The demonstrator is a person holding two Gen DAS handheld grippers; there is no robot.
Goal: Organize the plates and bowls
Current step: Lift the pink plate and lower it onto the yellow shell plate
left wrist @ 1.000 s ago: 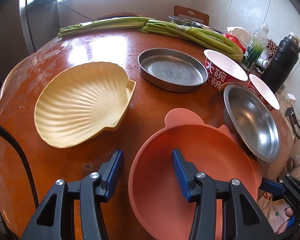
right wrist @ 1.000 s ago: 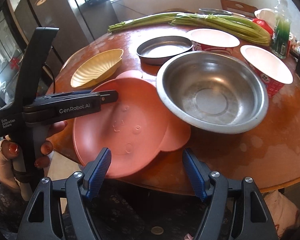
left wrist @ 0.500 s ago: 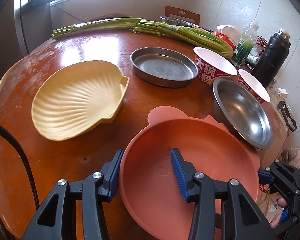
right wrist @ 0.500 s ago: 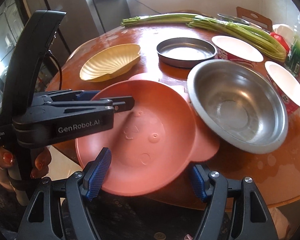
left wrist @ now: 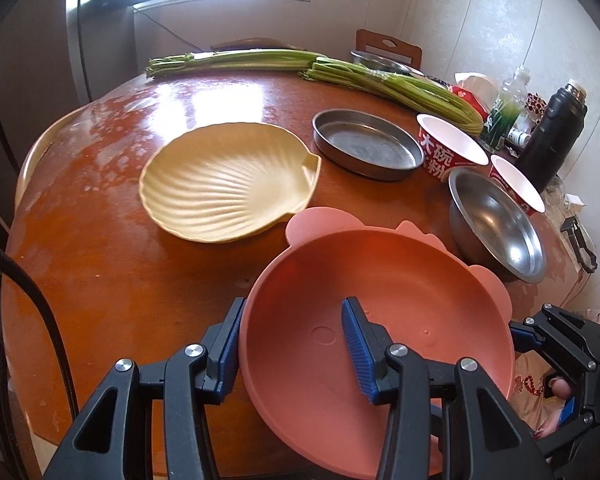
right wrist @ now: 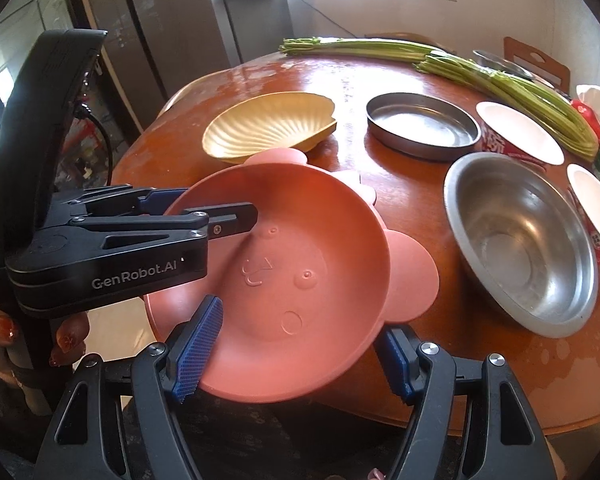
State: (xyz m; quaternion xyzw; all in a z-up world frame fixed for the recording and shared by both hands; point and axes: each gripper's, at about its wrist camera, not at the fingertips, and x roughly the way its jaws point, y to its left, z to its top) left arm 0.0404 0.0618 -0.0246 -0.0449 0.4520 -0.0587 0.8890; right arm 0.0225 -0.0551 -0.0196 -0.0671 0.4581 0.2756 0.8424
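Observation:
A pink bear-eared bowl [left wrist: 400, 304] hangs tilted over the table's near edge, and my left gripper [left wrist: 294, 346] is shut on its rim, one finger inside and one outside. In the right wrist view the same bowl [right wrist: 300, 264] lies just above my right gripper [right wrist: 296, 360], which is open; its pads do not press the bowl. My left gripper [right wrist: 204, 210] comes in from the left there, held by a hand [right wrist: 4, 328]. A yellow shell plate [left wrist: 228, 188] lies just beyond the bowl. A steel bowl [left wrist: 496, 224] sits to its right.
On the round wooden table [left wrist: 112, 264] stand a flat steel pan [left wrist: 368, 144] and two red-and-white paper bowls [left wrist: 450, 146] at the right. Green stalks [left wrist: 380, 80], bottles and a black flask [left wrist: 552, 140] line the far side. A fridge [right wrist: 172, 28] stands at the left.
The pink bowl has come away from the steel bowl, towards the near edge and the shell plate, still in my left gripper. It now lies over my right gripper's fingers.

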